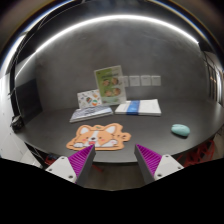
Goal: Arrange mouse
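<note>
A small pale teal mouse (180,130) lies on the dark tabletop (150,128), ahead of my fingers and off to the right. An orange corgi-shaped mouse mat (99,136) lies just beyond my left finger. My gripper (115,158) is open and empty, its purple pads (82,158) wide apart above the bare table near the front edge. Nothing stands between the fingers.
Behind the mat lie a flat picture book (92,113) and a white and blue book (139,107). A green and pink picture card (110,82) stands upright against the grey wall. A dark object (27,98) stands at the far left.
</note>
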{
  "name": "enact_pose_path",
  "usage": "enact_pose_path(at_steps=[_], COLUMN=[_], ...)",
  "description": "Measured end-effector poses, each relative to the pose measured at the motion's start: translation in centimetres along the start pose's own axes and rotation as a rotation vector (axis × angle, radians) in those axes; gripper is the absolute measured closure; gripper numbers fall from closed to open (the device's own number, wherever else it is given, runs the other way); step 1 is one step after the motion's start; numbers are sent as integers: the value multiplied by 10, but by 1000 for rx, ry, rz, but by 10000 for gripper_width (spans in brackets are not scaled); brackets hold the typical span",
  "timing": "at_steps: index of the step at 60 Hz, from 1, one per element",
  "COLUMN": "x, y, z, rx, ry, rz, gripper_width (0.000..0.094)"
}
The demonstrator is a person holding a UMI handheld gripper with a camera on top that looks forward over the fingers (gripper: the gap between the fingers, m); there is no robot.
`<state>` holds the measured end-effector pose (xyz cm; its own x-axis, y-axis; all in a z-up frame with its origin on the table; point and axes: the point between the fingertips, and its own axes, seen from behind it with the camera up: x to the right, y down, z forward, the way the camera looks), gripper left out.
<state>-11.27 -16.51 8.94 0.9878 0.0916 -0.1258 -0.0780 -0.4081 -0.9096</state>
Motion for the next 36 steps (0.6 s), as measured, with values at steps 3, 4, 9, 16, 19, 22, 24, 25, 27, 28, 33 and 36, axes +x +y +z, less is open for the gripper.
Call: enact_pose_path(at_steps=[3, 4, 9, 16, 19, 22, 24, 25, 27, 28, 33, 36], x=[5, 6, 13, 23, 29, 36, 37, 36, 32, 30, 15, 0], y=[0, 0, 6, 15, 22, 27, 34, 37, 44, 47, 63, 57], z=[0, 1, 9, 35, 47, 61, 70, 77, 91, 95, 127, 142], rx=[5, 9, 1, 15, 12, 12, 1, -3, -12, -17, -46, -17], ry=[19, 22, 56, 134, 187, 248, 277, 287, 295, 294, 293, 292], rz=[4, 5, 5, -41, -79, -114, -129, -133, -138, -137, -128, -118], gripper_width=[111, 113, 111, 112, 112, 113, 114, 115, 115, 117, 112, 126])
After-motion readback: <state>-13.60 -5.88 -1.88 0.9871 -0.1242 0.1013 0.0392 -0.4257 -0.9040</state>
